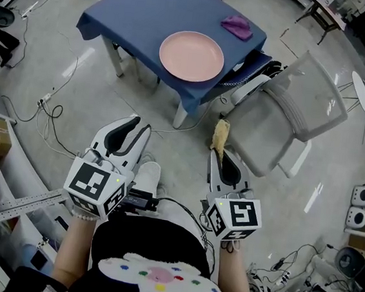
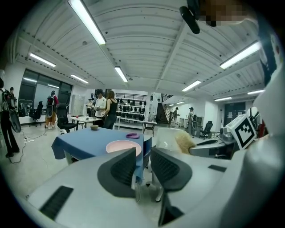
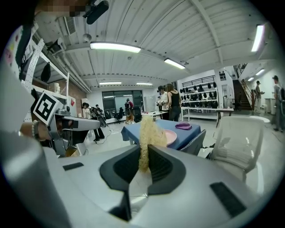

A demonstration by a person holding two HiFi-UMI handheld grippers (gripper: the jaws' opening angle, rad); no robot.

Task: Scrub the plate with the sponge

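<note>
At 12 o'clock on the table (image 1: 131,13), the plate (image 1: 191,55) lies well apart, unscrubbed. Right gripper (image 1: 218,155) pinches sponge (image 1: 220,137), presumably ready for scrubbing; left gripper (image 1: 139,130) slightly parted, empty.

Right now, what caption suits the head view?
Right gripper holds the sponge, left gripper empty, pink plate sits on blue table.

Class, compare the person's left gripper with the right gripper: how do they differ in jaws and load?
The left gripper has its jaws apart; the right gripper has its jaws closed. The left gripper holds nothing; the right gripper clamps the yellow sponge, which sticks out past its tips. Both are held short of the table, pointing toward the pink plate.
</note>
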